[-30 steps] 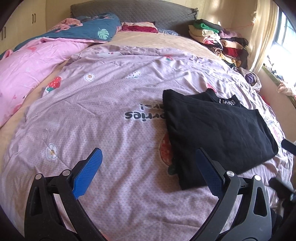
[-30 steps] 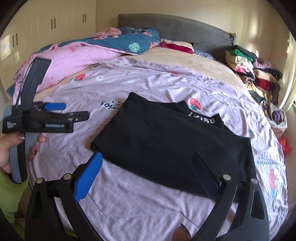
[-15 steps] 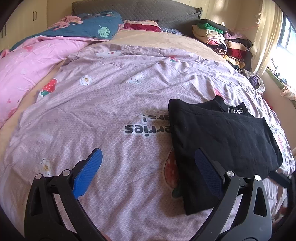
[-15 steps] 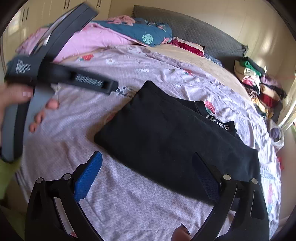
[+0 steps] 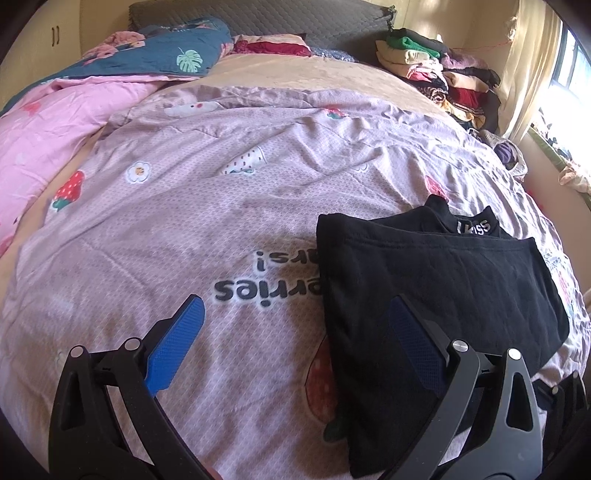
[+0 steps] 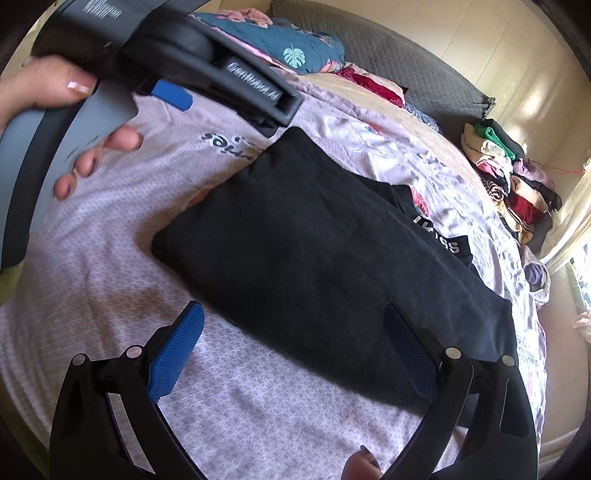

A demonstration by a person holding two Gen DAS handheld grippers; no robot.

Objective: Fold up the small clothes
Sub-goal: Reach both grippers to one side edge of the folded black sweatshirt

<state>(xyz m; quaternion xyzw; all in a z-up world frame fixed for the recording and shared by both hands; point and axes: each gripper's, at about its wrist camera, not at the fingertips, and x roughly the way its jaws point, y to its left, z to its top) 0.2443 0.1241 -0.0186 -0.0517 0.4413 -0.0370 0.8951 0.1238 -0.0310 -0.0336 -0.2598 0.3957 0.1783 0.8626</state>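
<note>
Left gripper (image 5: 291, 336) is spread wide over the lilac quilt (image 5: 184, 206), holding nothing. The black top (image 6: 314, 258) lies folded beside it, looks almost done. Right gripper (image 6: 295, 343) gapes empty too.

Home bedroom: quilted bed (image 5: 221, 192), headboard (image 5: 295, 18)

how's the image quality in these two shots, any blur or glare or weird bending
Left wrist view: sharp, with glare blowing out the window at the right and fisheye curving the purple duvet. Right wrist view: the left gripper up close is motion-blurred, the black garment stays fairly clear, and sun washes out the right edge.
</note>
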